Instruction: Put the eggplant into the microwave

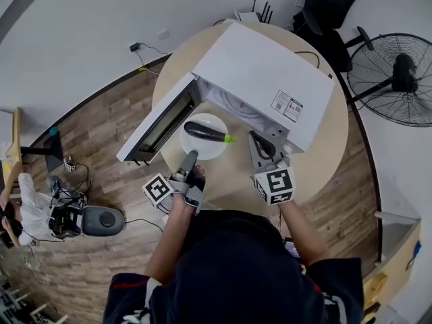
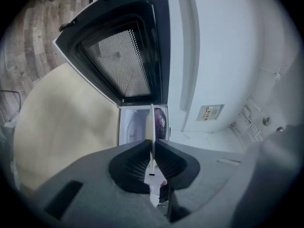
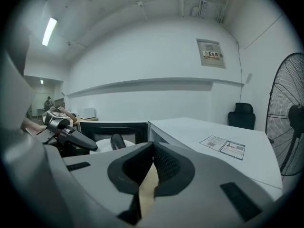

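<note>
A dark purple eggplant (image 1: 206,133) with a green stem lies on a white plate (image 1: 202,152) held just in front of the white microwave (image 1: 263,79). The microwave's door (image 1: 158,123) hangs open to the left. My left gripper (image 1: 191,155) is shut on the plate's near rim. In the left gripper view the rim (image 2: 151,122) runs edge-on between the pads of my left gripper (image 2: 153,144), with the eggplant (image 2: 160,122) just beyond. My right gripper (image 1: 258,139) is shut and empty beside the microwave's front right corner. The right gripper view shows my right gripper (image 3: 152,146) and the eggplant (image 3: 116,141).
The microwave stands on a round beige table (image 1: 324,160) above a wood floor. A standing fan (image 1: 398,79) and a black chair (image 1: 331,5) are at the back right. A grey device (image 1: 101,220) with cables sits on the floor at left.
</note>
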A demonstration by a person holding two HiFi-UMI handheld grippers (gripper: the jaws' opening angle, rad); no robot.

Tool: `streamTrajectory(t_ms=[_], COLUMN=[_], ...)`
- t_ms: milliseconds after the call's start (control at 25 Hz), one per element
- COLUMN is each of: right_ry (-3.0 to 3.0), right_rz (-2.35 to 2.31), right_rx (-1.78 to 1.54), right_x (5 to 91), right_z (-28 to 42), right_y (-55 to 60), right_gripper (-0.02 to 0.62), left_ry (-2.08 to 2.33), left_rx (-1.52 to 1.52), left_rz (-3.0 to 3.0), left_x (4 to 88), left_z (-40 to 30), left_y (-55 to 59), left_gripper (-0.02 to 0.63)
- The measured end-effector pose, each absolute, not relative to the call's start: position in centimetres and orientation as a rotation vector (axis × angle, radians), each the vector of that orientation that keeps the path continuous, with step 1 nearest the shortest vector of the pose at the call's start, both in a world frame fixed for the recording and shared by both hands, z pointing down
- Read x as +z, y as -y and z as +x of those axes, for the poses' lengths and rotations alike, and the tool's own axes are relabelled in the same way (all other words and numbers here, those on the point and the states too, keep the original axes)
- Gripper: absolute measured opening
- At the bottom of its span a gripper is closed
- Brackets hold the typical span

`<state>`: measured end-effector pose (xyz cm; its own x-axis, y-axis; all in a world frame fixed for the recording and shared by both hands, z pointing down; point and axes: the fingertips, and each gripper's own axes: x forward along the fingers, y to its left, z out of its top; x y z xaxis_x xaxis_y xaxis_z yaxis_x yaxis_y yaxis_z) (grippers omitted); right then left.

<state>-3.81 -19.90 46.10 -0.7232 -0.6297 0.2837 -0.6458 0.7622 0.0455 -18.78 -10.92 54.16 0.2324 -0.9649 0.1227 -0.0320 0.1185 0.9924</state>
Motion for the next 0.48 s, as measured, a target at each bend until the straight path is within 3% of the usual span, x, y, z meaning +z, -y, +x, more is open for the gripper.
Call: streamTrajectory(t_ms=[480], right_ry=[2.557], right_rz=[1.155], right_rx=[0.110], right_x=[47.5], right_z=[-2.0], right_y=[20.7], right_gripper=[0.011], left_ry=[0.938], left_rx=[-0.839], left_rz=[1.253], left_x=[58.3], left_z=[-16.5], left_y=[15.0], left_gripper=[0.035])
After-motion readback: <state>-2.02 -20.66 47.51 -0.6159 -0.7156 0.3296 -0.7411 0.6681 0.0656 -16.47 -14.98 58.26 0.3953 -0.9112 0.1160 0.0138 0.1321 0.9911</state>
